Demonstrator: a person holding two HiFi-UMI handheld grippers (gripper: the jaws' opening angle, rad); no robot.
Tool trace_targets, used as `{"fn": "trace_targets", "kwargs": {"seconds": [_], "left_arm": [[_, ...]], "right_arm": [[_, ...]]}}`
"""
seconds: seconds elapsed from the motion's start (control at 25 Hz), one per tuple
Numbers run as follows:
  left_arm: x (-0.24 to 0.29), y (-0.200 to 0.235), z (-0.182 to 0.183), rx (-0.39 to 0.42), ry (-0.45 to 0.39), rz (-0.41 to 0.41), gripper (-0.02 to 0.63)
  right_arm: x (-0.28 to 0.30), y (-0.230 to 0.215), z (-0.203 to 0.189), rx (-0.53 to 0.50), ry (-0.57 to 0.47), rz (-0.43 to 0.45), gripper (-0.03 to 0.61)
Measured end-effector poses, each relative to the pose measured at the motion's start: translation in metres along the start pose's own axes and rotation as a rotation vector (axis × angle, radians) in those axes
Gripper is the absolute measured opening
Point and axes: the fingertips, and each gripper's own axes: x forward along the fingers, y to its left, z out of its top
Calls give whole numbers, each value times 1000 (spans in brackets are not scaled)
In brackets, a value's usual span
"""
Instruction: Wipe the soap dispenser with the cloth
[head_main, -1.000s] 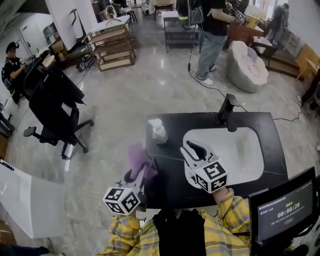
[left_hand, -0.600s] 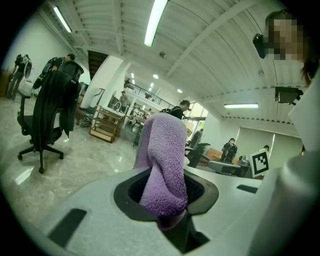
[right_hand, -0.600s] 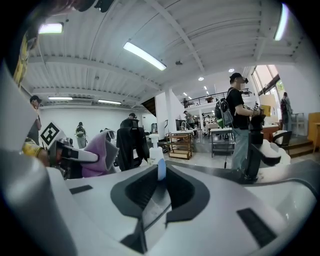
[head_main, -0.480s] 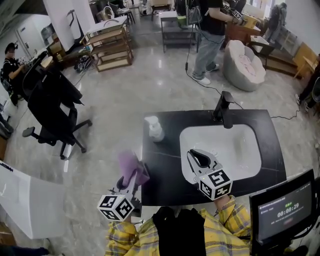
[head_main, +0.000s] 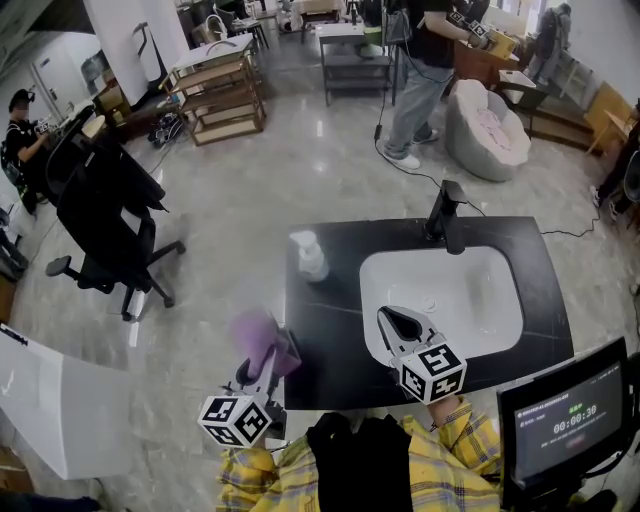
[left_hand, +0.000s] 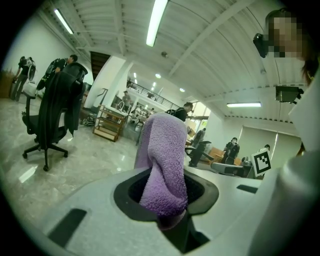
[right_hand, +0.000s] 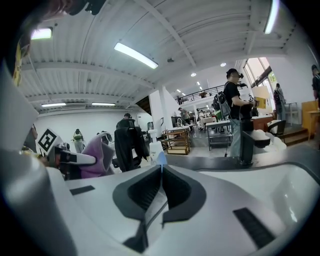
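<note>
The clear soap dispenser (head_main: 308, 257) with a white pump stands at the back left of the black counter (head_main: 330, 330); in the right gripper view the dispenser (right_hand: 155, 149) shows just beyond my closed fingertips. My left gripper (head_main: 266, 352) is off the counter's left front corner, shut on the purple cloth (head_main: 256, 335). In the left gripper view the cloth (left_hand: 164, 165) stands up out of the left gripper (left_hand: 167, 212). My right gripper (head_main: 396, 320) hovers over the sink's front left rim. Its jaws have just been closing with nothing between them, and the right gripper (right_hand: 160, 164) is now shut.
A white sink (head_main: 470, 300) fills the counter's right half, with a black faucet (head_main: 446, 215) behind it. A monitor (head_main: 565, 420) stands at the lower right. On the floor to the left is a black office chair (head_main: 100, 215). A person (head_main: 415, 70) stands beyond the counter.
Both grippers have drawn back toward the counter's front edge. The cloth has moved left off the counter with the left gripper. The right jaws have gone from open to shut.
</note>
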Motion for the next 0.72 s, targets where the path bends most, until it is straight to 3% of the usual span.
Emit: {"fn": "trace_targets", "kwargs": {"seconds": [0.72], "left_arm": [[-6,1,0,5,3,-9,81]], "right_arm": [[2,17,-7,4,19,21,6]]}}
